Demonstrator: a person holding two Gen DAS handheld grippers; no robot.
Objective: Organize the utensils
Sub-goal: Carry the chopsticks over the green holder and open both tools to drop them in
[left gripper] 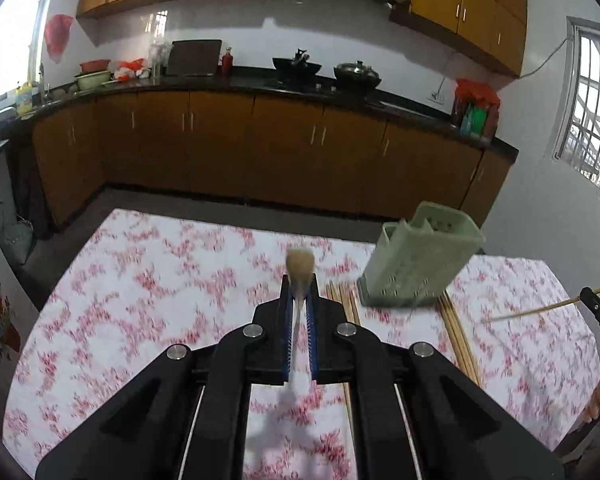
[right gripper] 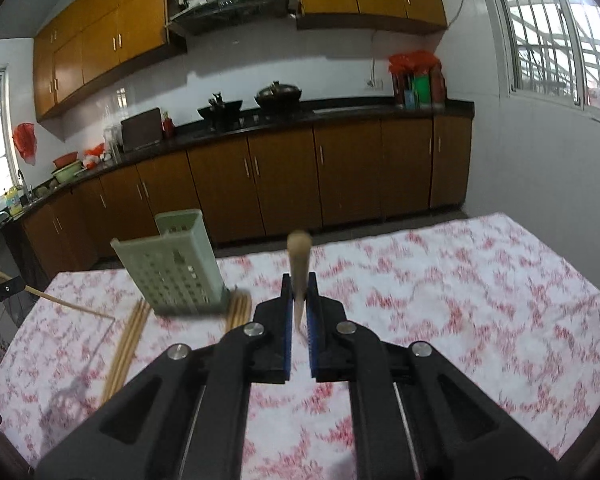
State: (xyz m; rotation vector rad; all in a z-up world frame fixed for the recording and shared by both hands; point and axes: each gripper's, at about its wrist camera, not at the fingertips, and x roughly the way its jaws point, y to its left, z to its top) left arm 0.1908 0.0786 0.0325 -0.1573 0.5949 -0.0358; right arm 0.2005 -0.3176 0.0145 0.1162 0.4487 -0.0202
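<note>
Each gripper (left gripper: 300,300) (right gripper: 300,300) is black plastic with blue ribbed pads and silver round screws.

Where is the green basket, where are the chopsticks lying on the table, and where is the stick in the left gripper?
green basket (left gripper: 414,264): left wrist view, its holed front wall.
chopsticks on the table (right gripper: 128,340): right wrist view, middle of the bundle.
stick in the left gripper (left gripper: 300,266): left wrist view, its blurred thick end.

Wok (left gripper: 297,65), lidded pot (right gripper: 278,94), floral tablecloth (right gripper: 460,280)

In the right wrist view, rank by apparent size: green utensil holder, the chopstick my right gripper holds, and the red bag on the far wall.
1. Green utensil holder
2. Held chopstick, enlarged by nearness in the right gripper
3. Red bag
</note>
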